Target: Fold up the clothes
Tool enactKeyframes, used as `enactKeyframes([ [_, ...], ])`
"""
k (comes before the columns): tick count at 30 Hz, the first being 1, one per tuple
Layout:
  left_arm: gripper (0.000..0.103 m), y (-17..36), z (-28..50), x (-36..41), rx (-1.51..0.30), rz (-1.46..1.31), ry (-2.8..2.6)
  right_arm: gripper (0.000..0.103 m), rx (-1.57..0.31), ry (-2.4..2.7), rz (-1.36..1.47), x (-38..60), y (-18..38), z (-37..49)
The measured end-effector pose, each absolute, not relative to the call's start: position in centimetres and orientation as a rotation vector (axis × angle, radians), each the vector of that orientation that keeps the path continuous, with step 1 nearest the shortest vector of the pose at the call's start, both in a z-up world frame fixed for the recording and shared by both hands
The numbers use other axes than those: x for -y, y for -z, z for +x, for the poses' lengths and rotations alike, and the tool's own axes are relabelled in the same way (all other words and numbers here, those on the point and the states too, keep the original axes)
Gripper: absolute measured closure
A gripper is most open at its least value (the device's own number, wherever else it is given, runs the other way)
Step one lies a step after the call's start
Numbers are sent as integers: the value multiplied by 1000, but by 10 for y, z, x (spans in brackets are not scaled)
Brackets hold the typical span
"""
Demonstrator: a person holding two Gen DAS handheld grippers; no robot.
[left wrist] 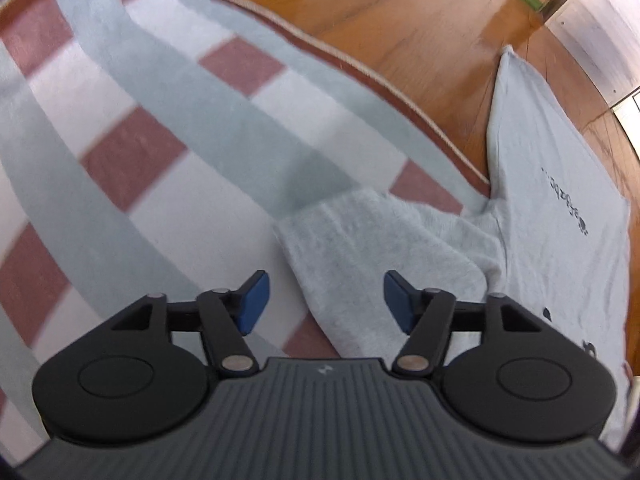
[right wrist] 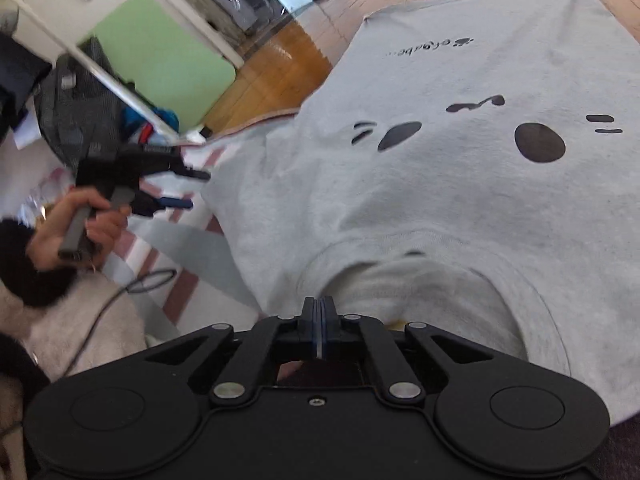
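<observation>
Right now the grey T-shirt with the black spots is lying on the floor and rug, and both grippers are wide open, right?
Not quite. Only the left gripper is open, over a sleeve, as the left wrist view shows. The right gripper is shut, its pads together by the collar in the right wrist view. The grey T-shirt does lie on the floor and rug.

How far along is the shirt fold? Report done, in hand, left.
Done: T-shirt spread flat, print up, partly on the striped rug. In hand: right gripper shut at the collar, a pinch unconfirmed; left gripper open over the sleeve. Left: every fold; no fold shows.
</observation>
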State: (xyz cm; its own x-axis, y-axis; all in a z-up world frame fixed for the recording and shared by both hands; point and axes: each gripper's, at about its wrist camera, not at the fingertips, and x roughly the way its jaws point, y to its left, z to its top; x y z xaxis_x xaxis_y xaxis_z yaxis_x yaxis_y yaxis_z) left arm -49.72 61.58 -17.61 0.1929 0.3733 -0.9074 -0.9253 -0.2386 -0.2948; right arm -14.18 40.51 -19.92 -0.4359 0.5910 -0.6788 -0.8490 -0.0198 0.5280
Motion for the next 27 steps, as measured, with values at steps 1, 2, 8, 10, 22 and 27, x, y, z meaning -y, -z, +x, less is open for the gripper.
enactKeyframes([
  [1, 38, 180, -496, -616, -617, -1275, -1361, 99, -1136, -1673, -347, -405, 199, -145],
  [2, 38, 183, -494, -617, -629, -1285, -1358, 95, -1141, -1665, -348, -405, 198, -147],
  [8, 8, 197, -467, -632, -646, -1207, -1337, 50, -1111, -1645, -315, -403, 192, -162],
  [10, 2, 199, -460, -635, -600, -1193, -1347, 47, -1097, -1669, -297, -404, 192, -165],
  [22, 93, 102, -397, -553, -697, -423, -1497, 96, -1024, -1691, -410, -427, 199, -194],
  [27, 89, 175, -464, -609, -842, -910, -1585, 96, -1031, -1624, -459, -428, 203, -194],
])
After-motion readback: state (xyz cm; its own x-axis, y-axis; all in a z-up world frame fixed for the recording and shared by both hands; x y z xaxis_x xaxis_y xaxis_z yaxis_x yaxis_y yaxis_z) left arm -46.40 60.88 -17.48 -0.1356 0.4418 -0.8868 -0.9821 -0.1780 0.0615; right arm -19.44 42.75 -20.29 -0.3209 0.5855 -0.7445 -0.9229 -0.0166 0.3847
